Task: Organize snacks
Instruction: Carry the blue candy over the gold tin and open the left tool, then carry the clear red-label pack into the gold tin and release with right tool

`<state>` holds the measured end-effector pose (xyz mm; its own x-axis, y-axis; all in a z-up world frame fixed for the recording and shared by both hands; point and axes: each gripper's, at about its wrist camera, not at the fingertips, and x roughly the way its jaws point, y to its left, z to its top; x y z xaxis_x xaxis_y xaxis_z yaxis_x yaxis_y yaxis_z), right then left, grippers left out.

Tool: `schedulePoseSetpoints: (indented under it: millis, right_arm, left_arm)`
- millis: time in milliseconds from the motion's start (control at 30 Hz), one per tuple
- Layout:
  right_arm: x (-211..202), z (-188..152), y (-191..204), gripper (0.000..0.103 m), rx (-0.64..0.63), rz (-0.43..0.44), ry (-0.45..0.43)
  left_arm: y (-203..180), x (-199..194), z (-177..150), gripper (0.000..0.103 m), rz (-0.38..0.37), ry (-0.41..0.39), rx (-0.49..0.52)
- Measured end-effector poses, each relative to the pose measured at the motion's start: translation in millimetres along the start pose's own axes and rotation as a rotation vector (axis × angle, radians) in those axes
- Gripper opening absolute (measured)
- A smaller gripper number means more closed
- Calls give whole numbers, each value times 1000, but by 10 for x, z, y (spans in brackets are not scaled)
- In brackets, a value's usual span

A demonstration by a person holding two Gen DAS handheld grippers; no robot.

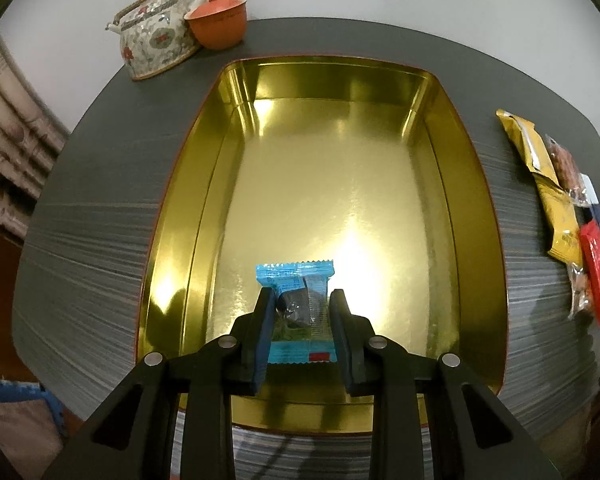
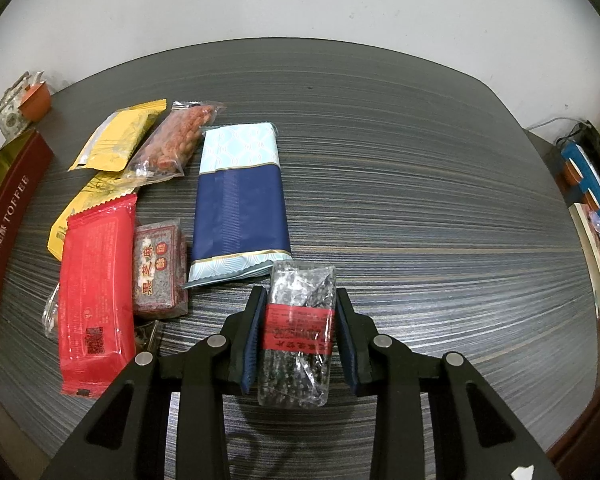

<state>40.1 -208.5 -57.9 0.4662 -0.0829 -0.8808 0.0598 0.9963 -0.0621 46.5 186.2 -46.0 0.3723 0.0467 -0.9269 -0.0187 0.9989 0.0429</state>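
My left gripper (image 1: 301,300) is shut on a blue snack packet (image 1: 296,280) with a dark sweet inside, low over the near end of the gold tin (image 1: 440,92). My right gripper (image 2: 300,300) is shut on a clear pack of black sesame snack with a red band (image 2: 298,328), held above the table. On the table to its left lie a navy and pale blue packet (image 2: 240,200), a red packet (image 2: 96,280), a small sesame block (image 2: 158,270), a peanut brittle pack (image 2: 174,138) and yellow packets (image 2: 116,140).
A flowered teapot (image 1: 156,36) and an orange lidded cup (image 1: 218,20) stand at the table's far left corner. The tin's dark red "TOFFEE" side (image 2: 8,224) shows at the left of the right wrist view. Books and boxes (image 2: 592,192) sit off the table's right edge.
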Motion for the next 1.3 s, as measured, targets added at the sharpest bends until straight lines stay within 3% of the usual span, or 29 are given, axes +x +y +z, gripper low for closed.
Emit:
schedulePoseSetpoints:
  millis: [700,767,900,933,1133,1300]
  right_arm:
    - [94,81,-92,24,60,-71,13]
    - [80,77,-117,24,68,-75,9]
    - [-43,64,-32,24,74,-90,-11]
    - [-74,82,-47,24,74,-95,-20]
    - [-301,235,64,24,57,-61,-68]
    - [-491,356,530,24,-32,14,-105]
  left_arm:
    - [-14,12,-64,32,12,-3,22]
    - [4,-19,-46,34,-5,-3,10]
    - [20,-125,-9,60,-15,-39,3]
    - [20,-165,-1,62,-19,-54,1]
    - [84,-394,60,66,-18,-125,-10]
    - [266,-536,94,67,-8,-159,-39]
